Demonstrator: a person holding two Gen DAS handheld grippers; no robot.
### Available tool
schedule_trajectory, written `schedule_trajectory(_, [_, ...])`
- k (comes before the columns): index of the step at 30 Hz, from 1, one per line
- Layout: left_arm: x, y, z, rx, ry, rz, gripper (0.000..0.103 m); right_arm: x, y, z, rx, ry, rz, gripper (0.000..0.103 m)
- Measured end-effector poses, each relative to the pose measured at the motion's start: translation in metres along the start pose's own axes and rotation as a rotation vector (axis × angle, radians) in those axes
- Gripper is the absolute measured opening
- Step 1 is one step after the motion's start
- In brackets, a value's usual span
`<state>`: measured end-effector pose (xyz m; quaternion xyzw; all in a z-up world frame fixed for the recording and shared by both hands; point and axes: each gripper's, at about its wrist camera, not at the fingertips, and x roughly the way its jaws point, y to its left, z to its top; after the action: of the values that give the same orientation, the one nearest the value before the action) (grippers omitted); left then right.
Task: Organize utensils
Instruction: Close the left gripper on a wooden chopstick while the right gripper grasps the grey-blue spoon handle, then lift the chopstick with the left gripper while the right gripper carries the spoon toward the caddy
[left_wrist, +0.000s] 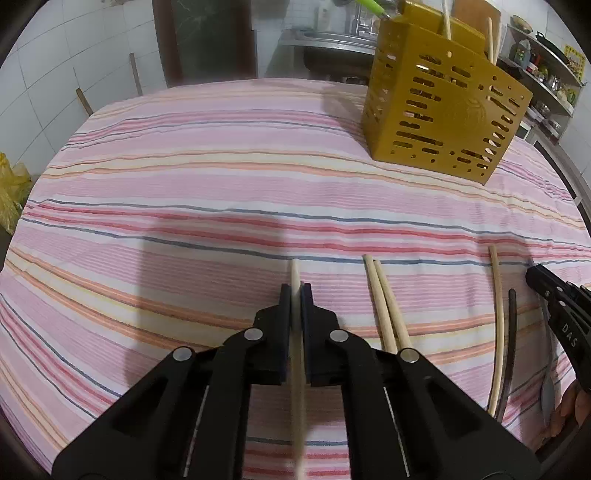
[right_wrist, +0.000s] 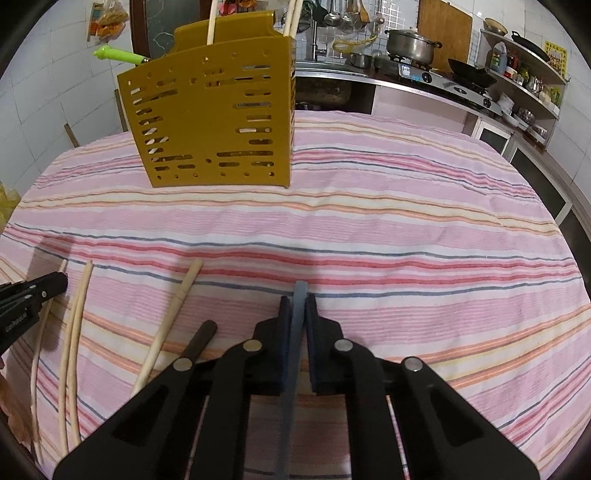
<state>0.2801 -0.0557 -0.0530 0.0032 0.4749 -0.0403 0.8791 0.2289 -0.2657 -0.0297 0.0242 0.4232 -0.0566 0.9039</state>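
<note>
My left gripper is shut on a pale wooden chopstick that runs between its fingers, low over the striped tablecloth. My right gripper is shut on a grey flat utensil handle. A yellow slotted utensil holder stands at the far right of the table; it also shows in the right wrist view, with chopsticks and a green-handled tool standing in it. A pair of chopsticks, a single chopstick and a dark chopstick lie on the cloth.
The striped tablecloth covers the table. In the right wrist view, loose chopsticks, a pale one and a dark stick lie left of my gripper. A kitchen counter with a pot and stove is behind.
</note>
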Motion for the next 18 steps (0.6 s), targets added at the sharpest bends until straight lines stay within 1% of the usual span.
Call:
schedule_trajectory(5, [-0.009,-0.001,-0.002,-0.003,-0.028,-0.023,0.004,-0.008,-0.004,-0.002,0.013,-0.016,0.005,0.009])
schedule_trajectory(8, [-0.016,-0.001,-0.004,-0.01,-0.051,-0.032,0.004,-0.016,-0.008,-0.002,0.03,-0.041,0.011,0.009])
schedule_trajectory(15, [-0.04,0.003,-0.004,-0.031,-0.118,-0.049,0.004,-0.031,-0.014,-0.003,0.058,-0.095,0.022,0.009])
schedule_trajectory(18, [-0.053,0.004,-0.004,-0.028,-0.155,-0.05,0.004,-0.038,-0.015,-0.004,0.072,-0.123,0.041,0.009])
